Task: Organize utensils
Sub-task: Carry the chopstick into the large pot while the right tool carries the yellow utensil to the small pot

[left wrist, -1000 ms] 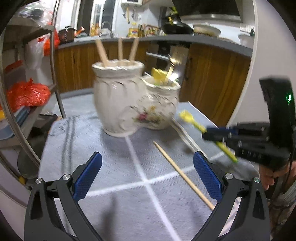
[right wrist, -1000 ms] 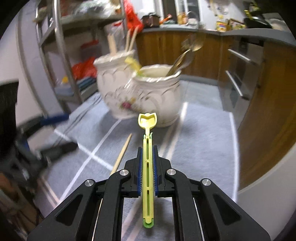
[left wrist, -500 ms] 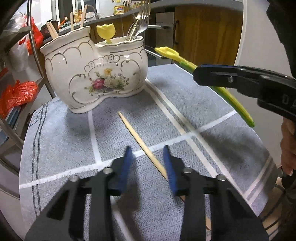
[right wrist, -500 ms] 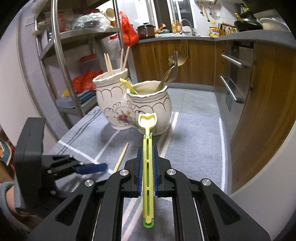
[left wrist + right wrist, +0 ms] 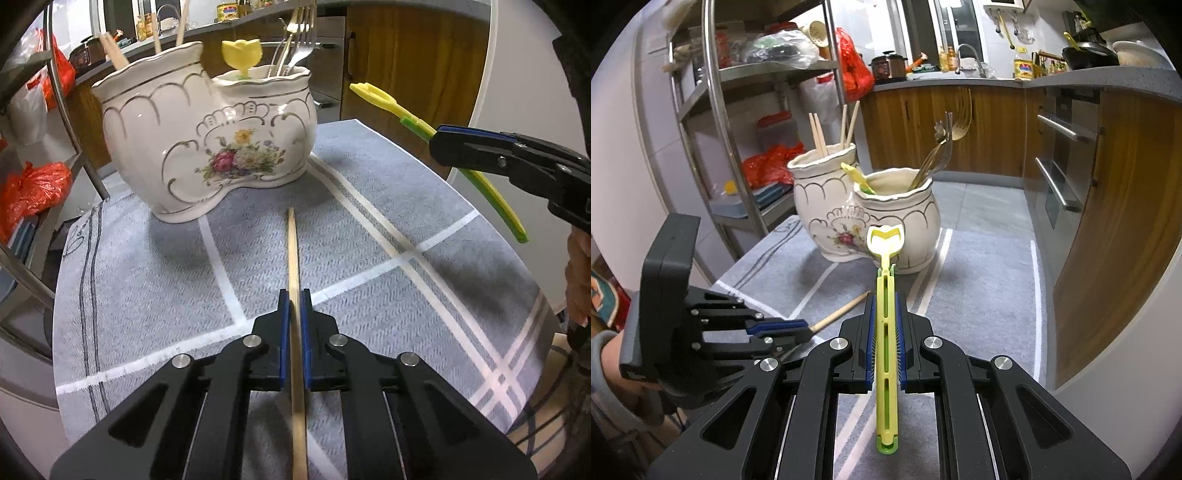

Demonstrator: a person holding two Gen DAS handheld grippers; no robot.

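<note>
Here the left gripper [image 5: 294, 299] is clamped on a chopstick [image 5: 293, 251] lying on the grey cloth [image 5: 406, 206], its tip aimed at the holder [image 5: 207, 147]. A yellow utensil [image 5: 885, 314] is pinched in the right gripper [image 5: 885, 295], held above the cloth near the holder's shorter cup

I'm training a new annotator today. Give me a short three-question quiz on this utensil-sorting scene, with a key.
1. True or false: the left tongs are shut on the loose wooden chopstick.
2. What do the right tongs hold?
3. The metal forks stand in which compartment of the white floral ceramic holder: A taller, B shorter?

Key: 1 true; 2 the yellow-green plastic utensil; 3 B.
</note>
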